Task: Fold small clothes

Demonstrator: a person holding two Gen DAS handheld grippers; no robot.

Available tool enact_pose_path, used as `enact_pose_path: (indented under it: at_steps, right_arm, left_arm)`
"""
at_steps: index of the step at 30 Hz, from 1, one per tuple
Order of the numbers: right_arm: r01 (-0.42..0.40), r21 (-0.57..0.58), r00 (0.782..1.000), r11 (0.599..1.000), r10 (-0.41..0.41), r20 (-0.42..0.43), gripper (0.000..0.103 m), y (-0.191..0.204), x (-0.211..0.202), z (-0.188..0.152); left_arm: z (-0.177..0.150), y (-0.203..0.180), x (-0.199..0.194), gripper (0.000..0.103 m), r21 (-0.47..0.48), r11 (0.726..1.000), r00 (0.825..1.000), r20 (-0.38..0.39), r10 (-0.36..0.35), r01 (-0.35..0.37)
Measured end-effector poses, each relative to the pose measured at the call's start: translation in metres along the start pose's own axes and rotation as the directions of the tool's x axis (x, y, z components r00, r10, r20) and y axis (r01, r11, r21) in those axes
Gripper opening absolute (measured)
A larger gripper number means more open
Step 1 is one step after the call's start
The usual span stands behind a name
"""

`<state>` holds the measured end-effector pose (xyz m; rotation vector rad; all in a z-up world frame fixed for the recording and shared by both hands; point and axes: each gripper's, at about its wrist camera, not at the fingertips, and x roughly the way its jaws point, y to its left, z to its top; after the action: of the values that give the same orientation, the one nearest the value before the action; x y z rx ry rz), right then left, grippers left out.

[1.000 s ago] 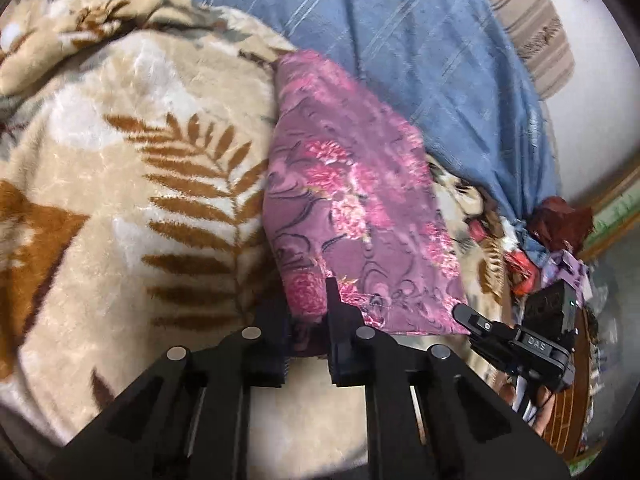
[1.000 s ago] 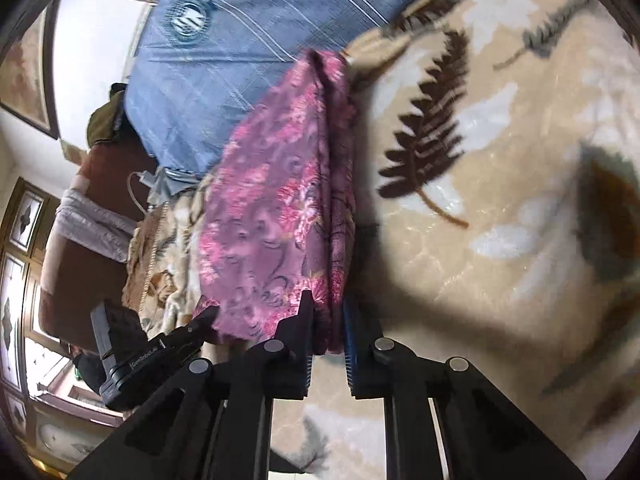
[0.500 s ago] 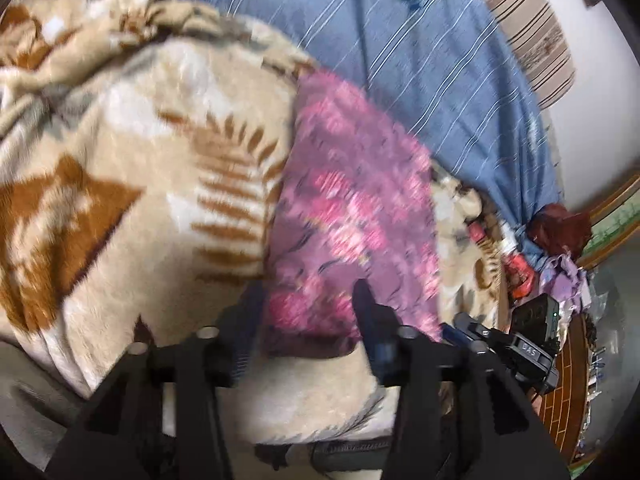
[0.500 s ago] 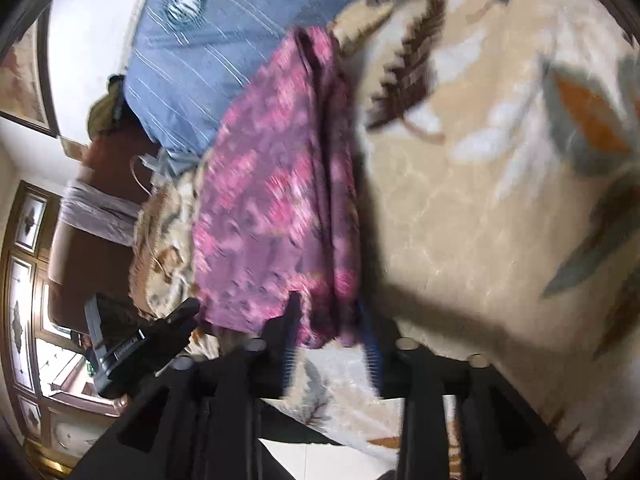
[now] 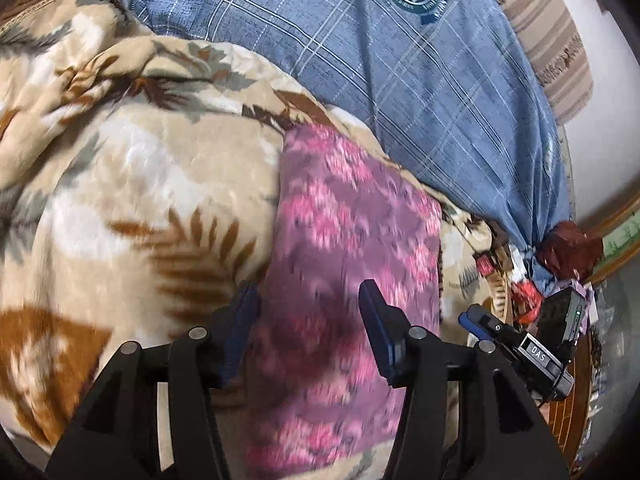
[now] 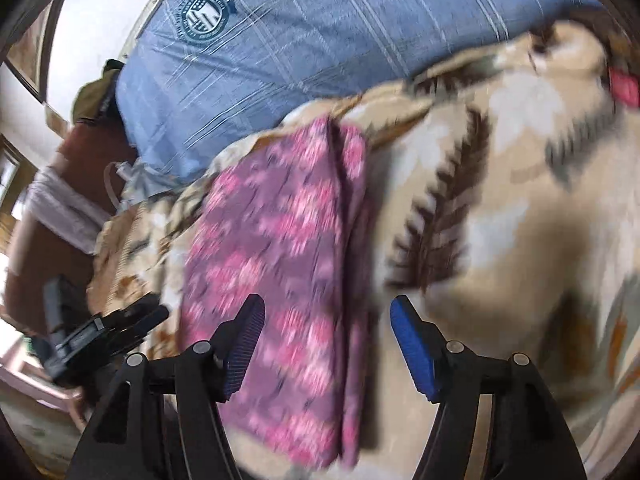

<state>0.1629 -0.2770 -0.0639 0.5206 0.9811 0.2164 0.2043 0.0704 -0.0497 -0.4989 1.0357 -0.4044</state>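
Note:
A folded purple cloth with pink flowers point(image 5: 352, 248) point(image 6: 280, 248) lies flat on a beige leaf-print blanket point(image 5: 132, 184) point(image 6: 500, 184). My left gripper point(image 5: 308, 300) hovers above the cloth's near end, its jaws opening, and its blue pads touch nothing. My right gripper point(image 6: 326, 312) hangs over the cloth's near right edge, jaws also opening, with the fold seam below the gap. Neither gripper holds the cloth. The right gripper point(image 5: 516, 348) shows at the lower right of the left wrist view, and the left gripper point(image 6: 104, 332) at the lower left of the right wrist view.
A blue checked pillow with a round crest point(image 5: 420, 60) point(image 6: 280, 40) lies beyond the cloth. A striped cloth point(image 5: 552, 40) sits behind it by a pale wall. Dark red fabric point(image 5: 568, 248) and small clutter lie at the bed's edge. Brown furniture point(image 6: 48, 216) stands at the left.
Both grippers were shut on the cloth's near edge; they have let go, spread their jaws and drawn back upward. The cloth now lies flat on the blanket.

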Motion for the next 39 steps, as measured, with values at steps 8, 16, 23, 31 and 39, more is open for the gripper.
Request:
enact_pose_path:
  at_steps: [8, 16, 23, 31, 39]
  right_arm:
    - [0.058, -0.055, 0.998, 0.997, -0.057, 0.021, 0.067, 0.013, 0.027, 0.064]
    - [-0.084, -0.013, 0.995, 0.996, 0.084, -0.045, 0.068, -0.007, 0.054, 0.067]
    - [-0.163, 0.06, 0.983, 0.985, 0.168, -0.081, 0.067, -0.028, 0.081, 0.082]
    - [-0.241, 0.149, 0.953, 0.959, 0.262, -0.149, 0.053, -0.043, 0.117, 0.103]
    - [-0.288, 0.185, 0.938, 0.94, 0.316, -0.146, 0.021, -0.049, 0.118, 0.101]
  left_arm:
    - [0.074, -0.011, 0.035, 0.051, 0.016, 1.0, 1.0, -0.007, 0.007, -0.007]
    - [0.086, 0.031, 0.083, 0.051, -0.096, 0.994, 0.995, -0.076, -0.066, 0.058]
    - [0.099, 0.037, 0.092, 0.058, -0.146, 0.982, 0.988, -0.079, -0.134, 0.122]
    - [0.089, 0.041, 0.116, 0.058, -0.195, 0.967, 0.969, -0.15, -0.195, 0.164]
    - [0.087, 0.024, 0.1, 0.026, -0.15, 0.955, 0.959, -0.08, -0.272, 0.258]
